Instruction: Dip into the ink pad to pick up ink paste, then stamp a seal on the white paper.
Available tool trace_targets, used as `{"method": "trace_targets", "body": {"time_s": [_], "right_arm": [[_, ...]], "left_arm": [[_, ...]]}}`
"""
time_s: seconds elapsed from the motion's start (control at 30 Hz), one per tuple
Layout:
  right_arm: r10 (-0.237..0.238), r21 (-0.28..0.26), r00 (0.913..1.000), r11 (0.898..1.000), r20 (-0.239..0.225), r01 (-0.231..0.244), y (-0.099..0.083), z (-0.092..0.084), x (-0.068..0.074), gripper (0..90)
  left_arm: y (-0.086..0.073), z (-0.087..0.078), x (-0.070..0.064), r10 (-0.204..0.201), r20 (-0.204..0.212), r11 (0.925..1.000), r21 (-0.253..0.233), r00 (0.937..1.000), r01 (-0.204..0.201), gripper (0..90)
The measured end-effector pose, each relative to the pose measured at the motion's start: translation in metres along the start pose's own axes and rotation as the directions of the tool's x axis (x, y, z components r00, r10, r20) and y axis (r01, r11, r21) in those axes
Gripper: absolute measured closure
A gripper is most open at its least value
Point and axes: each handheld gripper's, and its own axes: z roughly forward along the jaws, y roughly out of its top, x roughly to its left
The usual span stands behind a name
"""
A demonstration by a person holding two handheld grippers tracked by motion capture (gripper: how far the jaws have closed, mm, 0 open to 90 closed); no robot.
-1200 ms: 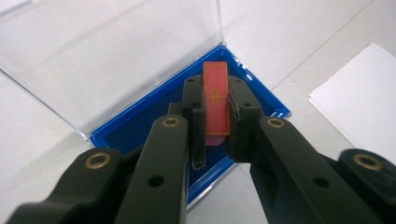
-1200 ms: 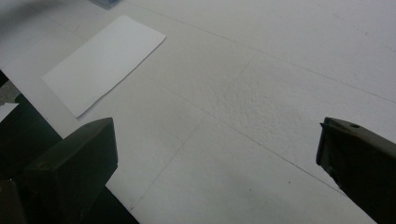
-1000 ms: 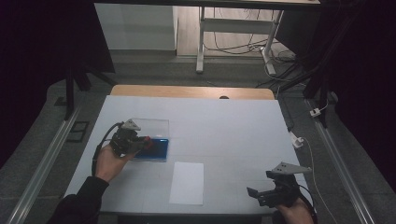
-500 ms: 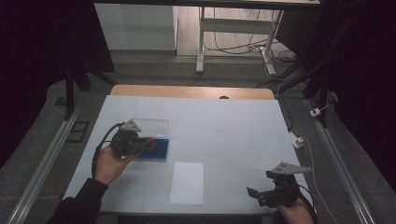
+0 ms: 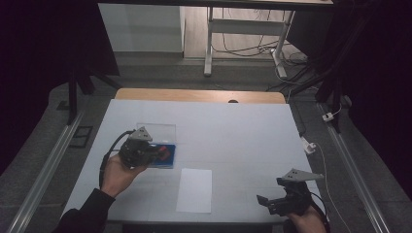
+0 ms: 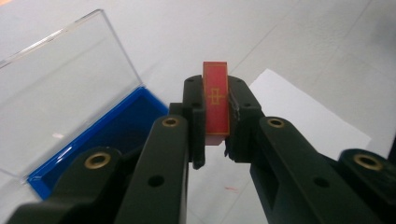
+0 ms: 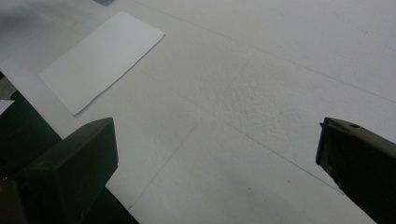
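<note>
The left gripper is clamping a red card deck above the open blue case near the tabletop's left edge; the right gripper is gaping empty.

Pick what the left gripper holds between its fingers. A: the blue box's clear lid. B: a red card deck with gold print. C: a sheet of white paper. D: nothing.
B: in the left gripper view, the left gripper is clamped on the red card deck, beside the open blue box.
</note>
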Motion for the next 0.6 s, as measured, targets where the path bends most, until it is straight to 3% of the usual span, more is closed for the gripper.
{"method": "trace_targets", "body": {"time_s": [0.6], "right_arm": [[0.0, 0.002, 1.0, 1.0, 0.001, 0.0, 0.0, 0.0, 0.0, 0.0]], "left_arm": [[0.011, 0.013, -0.031, 0.072, 0.077, 0.9971, 0.019, 0.9944, -0.074, 79.7]]}}
